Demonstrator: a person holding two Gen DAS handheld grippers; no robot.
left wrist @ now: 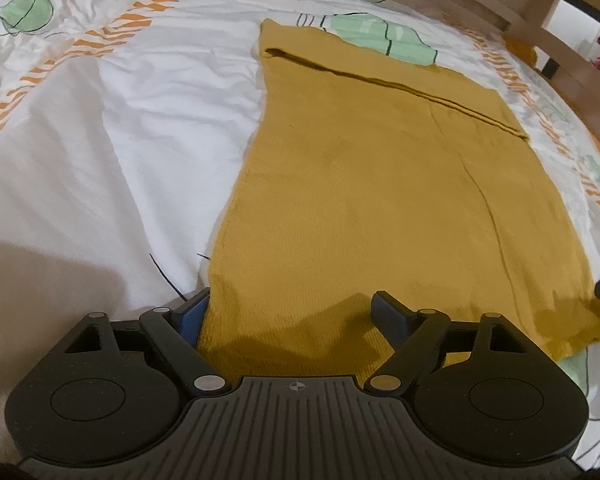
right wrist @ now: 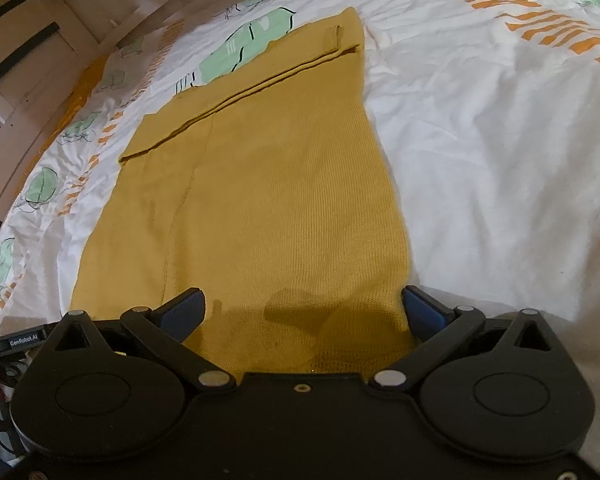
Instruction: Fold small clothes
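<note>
Knit garment (left wrist: 380,184) flat on the bed (left wrist: 120,140)
Left tongs (left wrist: 296,312) straddle its near left corner, right tongs (right wrist: 304,308) its near right corner; a folded band crosses its far end, the bed frame (left wrist: 480,4) behind

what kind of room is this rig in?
Most likely a bedroom. The mustard knit garment lies flat on a bed's white printed duvet, with a wooden bed frame along the far edge.
</note>
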